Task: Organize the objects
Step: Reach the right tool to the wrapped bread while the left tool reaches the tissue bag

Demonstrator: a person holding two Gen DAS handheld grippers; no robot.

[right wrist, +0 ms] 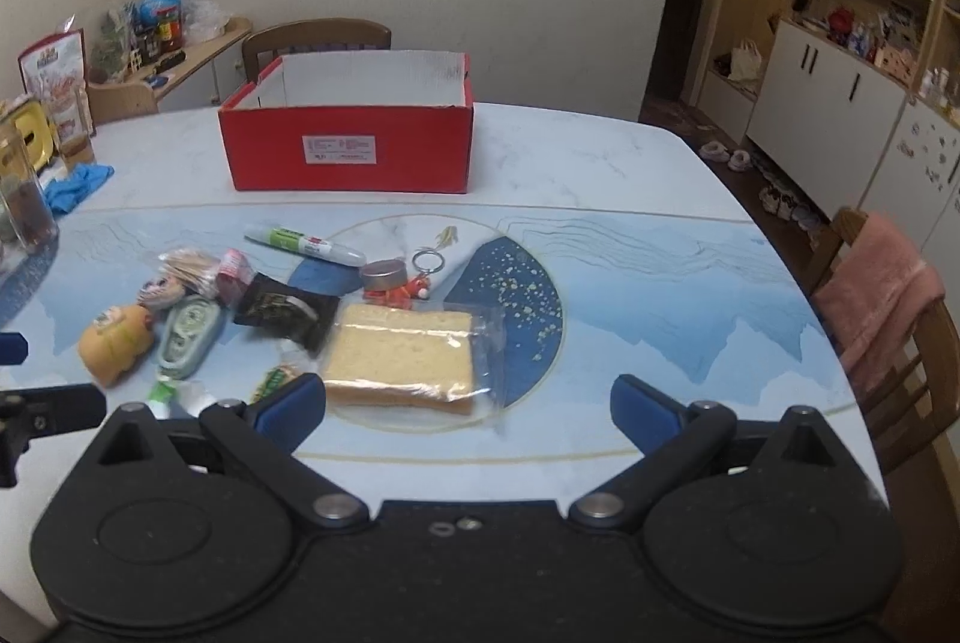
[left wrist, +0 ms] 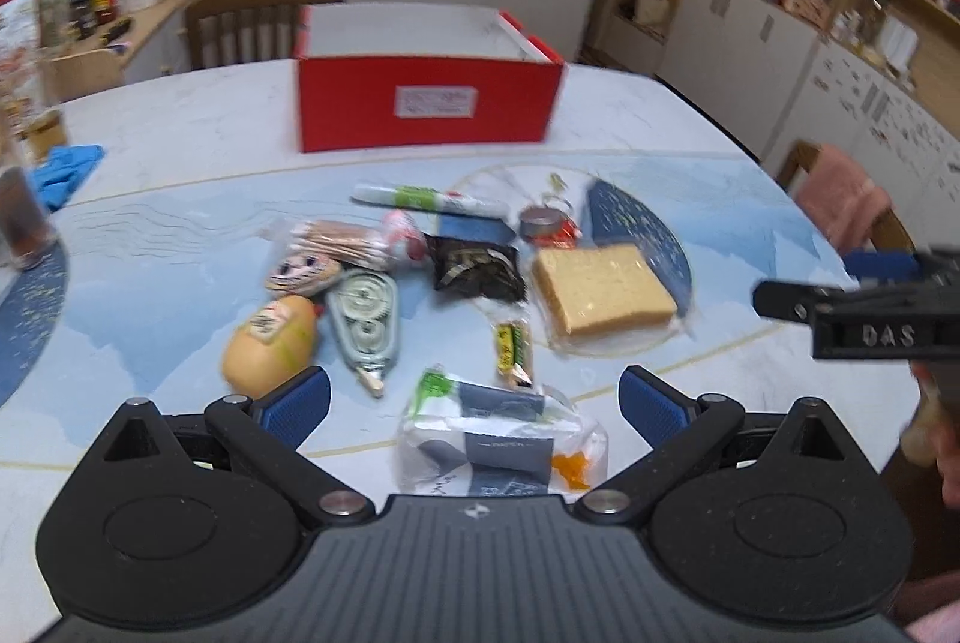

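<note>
Clutter sits mid-table (right wrist: 630,175), nothing boxed yet as far as the views show; red box (right wrist: 348,145) stands open behind the pile, inside looks bare but its floor is hidden.

Left gripper (left wrist: 474,397) jaws spread wide, holding nothing, hanging over clear packet (left wrist: 498,439) at near edge of pile. Right gripper (right wrist: 468,403) same: jaws wide, empty, just short of wrapped cake slice (right wrist: 402,355).

Pile, left to right: yellow toy (left wrist: 270,343), correction tape (left wrist: 366,319), snack bag (left wrist: 336,241), black sachet (left wrist: 474,268), small green bar (left wrist: 513,346), marker (left wrist: 420,199), tin (left wrist: 543,220) with keyring (right wrist: 429,262) beside it.

Likely step: first pick, one item per hand.

Tips: cake is wide and soft, so straddle the short sides, close gently and avoid pinching only loose wrap. Clear packet is slippery film; come down over its stiff card insert, not a corner. Keep the two grippers apart, since they're near each other. Lift clear before heading for the box; the front wall is tall enough to catch a low carry.
</note>
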